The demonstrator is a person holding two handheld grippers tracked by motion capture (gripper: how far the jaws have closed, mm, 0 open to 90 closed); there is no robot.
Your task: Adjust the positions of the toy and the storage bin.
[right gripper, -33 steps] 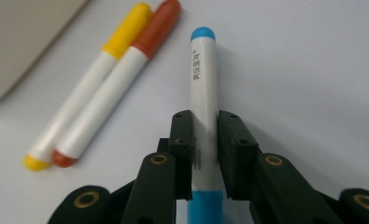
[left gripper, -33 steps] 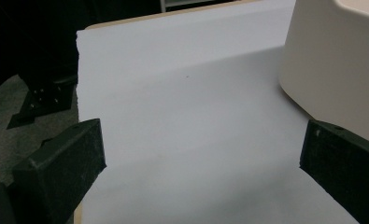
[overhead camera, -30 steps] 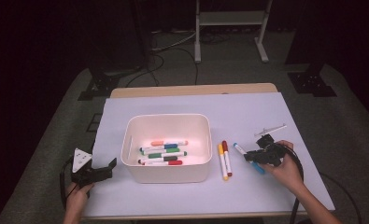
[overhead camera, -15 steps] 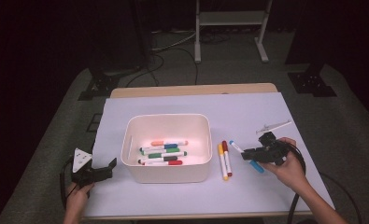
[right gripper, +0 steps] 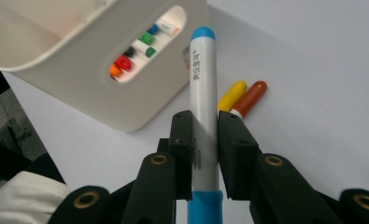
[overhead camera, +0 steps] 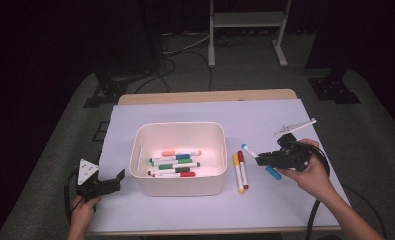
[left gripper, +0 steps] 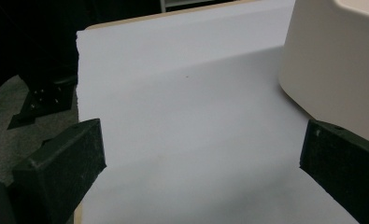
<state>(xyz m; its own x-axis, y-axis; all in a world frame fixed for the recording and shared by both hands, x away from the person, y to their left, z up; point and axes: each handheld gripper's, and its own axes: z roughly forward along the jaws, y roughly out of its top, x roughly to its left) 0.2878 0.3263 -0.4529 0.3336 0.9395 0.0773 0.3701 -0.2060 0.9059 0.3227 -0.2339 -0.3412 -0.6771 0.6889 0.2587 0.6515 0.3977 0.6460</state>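
**Blue marker clamped in the right gripper beside the bin**

On the table lies a white sheet that covers nearly all of its top, with only a strip of wood showing along the far edge. Near the middle of the sheet stands a white bin with rounded corners and a slot handle in its end wall. Several markers lie side by side on its floor, with orange, blue, green, black and red caps among them.

At the left, near the front edge, the left gripper rests low by the bin's left wall, held by a hand. In the left gripper view its jaws stand wide apart with nothing but bare sheet between them, and the bin's wall rises just beside the right jaw.

To the right of the bin, the right gripper is held in the other hand, above the sheet. Its jaws are pressed onto the white barrel of a blue marker, which points toward the bin; the right gripper view shows the blue cap well past the fingertips.

Between bin and right gripper, a yellow marker and a red marker lie on the sheet, touching along their length.
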